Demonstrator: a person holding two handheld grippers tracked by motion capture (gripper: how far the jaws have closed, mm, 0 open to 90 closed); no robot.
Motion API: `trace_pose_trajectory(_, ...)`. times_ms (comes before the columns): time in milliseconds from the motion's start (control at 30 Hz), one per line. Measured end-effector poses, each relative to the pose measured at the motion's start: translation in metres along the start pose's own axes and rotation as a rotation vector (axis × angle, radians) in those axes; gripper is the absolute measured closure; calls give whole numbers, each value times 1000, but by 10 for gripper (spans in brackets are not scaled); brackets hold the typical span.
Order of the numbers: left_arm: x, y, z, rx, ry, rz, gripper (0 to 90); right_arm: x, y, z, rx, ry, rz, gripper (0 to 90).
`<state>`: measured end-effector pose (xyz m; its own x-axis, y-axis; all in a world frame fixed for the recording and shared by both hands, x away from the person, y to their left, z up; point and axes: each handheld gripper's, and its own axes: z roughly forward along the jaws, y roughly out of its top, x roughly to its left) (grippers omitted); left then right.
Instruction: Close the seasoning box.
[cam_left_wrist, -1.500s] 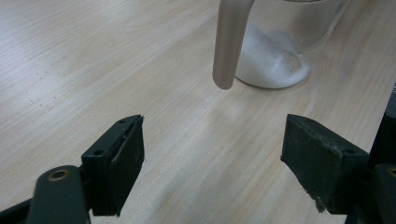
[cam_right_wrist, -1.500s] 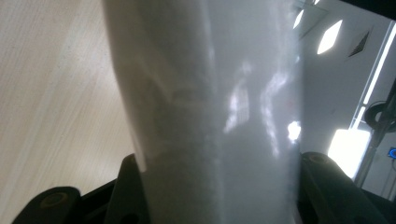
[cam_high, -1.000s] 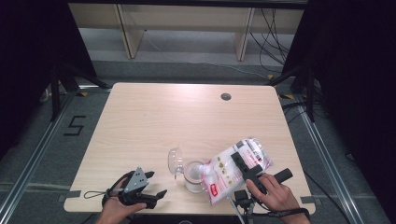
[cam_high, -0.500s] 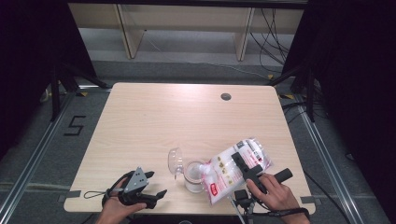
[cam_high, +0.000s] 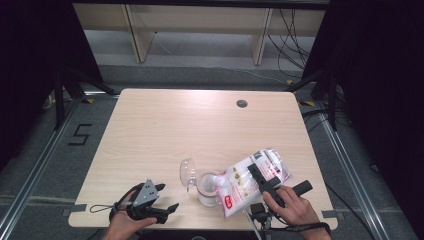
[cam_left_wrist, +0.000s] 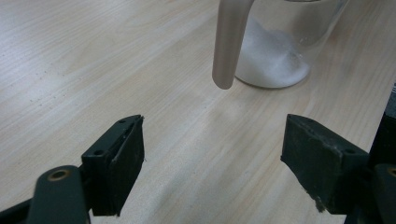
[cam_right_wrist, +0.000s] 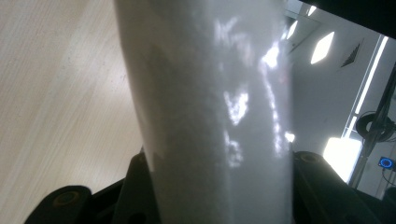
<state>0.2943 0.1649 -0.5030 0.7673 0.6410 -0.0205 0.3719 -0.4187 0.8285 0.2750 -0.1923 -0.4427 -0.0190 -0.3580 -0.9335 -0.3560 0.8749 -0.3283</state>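
Observation:
A clear glass jug (cam_high: 206, 189) with a curved handle (cam_high: 187, 172) stands near the table's front edge and holds a heap of white powder (cam_left_wrist: 275, 58). A plastic bag of white powder (cam_high: 250, 182) with red print lies tilted, its lower end over the jug's rim. My right gripper (cam_high: 257, 175) is shut on this bag, which shows as a pale glossy surface (cam_right_wrist: 210, 116) between the jaws in the right gripper view. My left gripper (cam_high: 167, 196) rests at the front left, open with nothing between its fingers, its jaws (cam_left_wrist: 212, 154) pointing toward the jug's handle (cam_left_wrist: 229, 42).
The light wooden table (cam_high: 200, 130) has a round cable hole (cam_high: 242, 103) at the back right. Dark curtains flank both sides, and a shelf frame stands beyond the far edge.

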Motion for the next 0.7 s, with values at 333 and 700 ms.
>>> trace_pose_trajectory(333,1,0,0,5,3,7,208,2,0,4,-5,18,-77,639)
trace_pose_trajectory(700,1,0,-1,18,-1,12,208,2,1,5,14,67,-80,641)
